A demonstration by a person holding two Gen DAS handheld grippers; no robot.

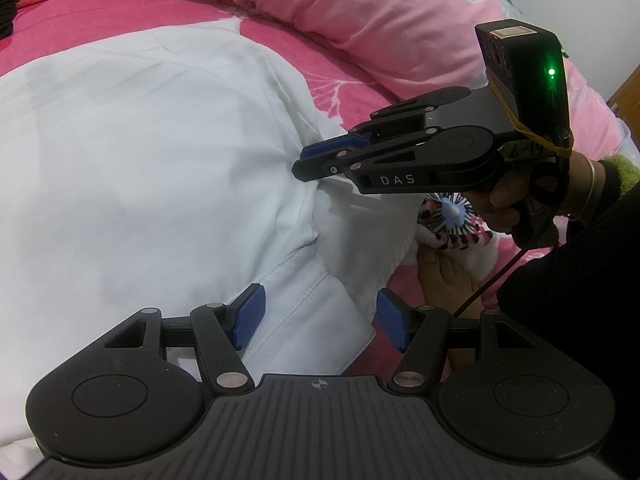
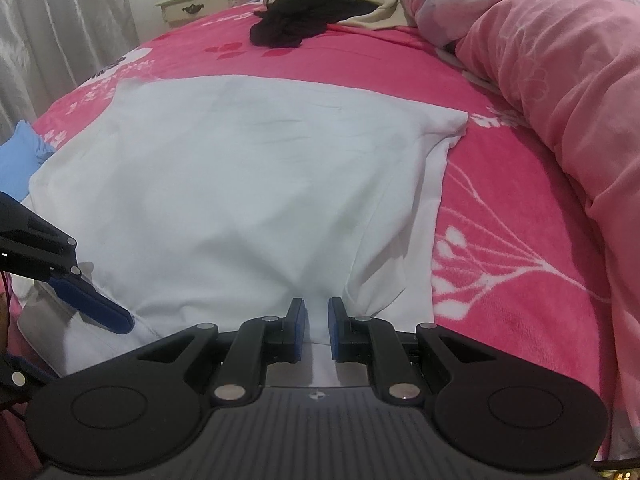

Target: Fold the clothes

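Note:
A white garment lies spread on the pink bed; it also fills the middle of the right wrist view. My left gripper is open, its blue pads on either side of the garment's near hem without closing on it. My right gripper is shut on a fold of the white garment at its near edge. The right gripper also shows in the left wrist view, pinching the cloth. One blue left fingertip shows at the left of the right wrist view.
A pink quilt is bunched along the right side of the bed. Dark and cream clothes lie piled at the far end. A blue cloth lies at the left edge. A nightstand stands behind the bed.

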